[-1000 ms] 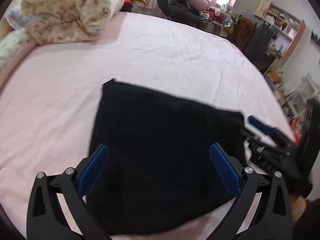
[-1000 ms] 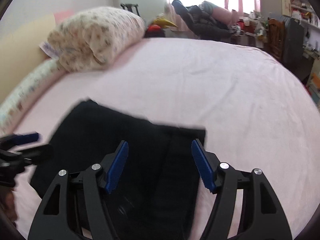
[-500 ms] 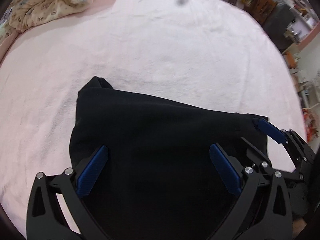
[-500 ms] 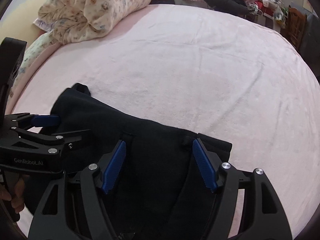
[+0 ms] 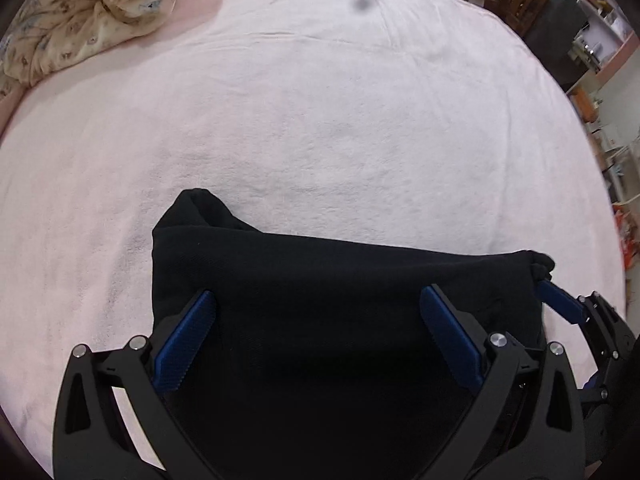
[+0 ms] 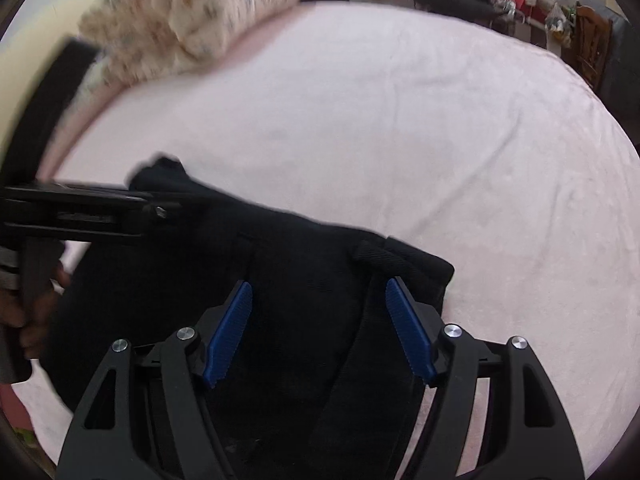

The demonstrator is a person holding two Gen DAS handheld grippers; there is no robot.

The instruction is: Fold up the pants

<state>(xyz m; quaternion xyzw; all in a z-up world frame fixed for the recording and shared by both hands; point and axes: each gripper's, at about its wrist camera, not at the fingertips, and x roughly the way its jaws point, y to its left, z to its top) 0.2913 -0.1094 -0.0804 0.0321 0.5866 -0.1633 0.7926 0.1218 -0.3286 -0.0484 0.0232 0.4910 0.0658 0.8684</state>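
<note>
Two spread-jawed tools, left gripper (image 5: 316, 340) and right gripper (image 6: 320, 332), hover over folded black pants (image 5: 340, 280), apparently poised to pinch opposite edges for another fold.

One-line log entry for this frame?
black pants folded on pink bed sheet | left tongs open | right tongs open

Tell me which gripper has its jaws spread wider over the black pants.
The left gripper: its blue pads stand far wider apart over the pants than the right gripper.
</note>
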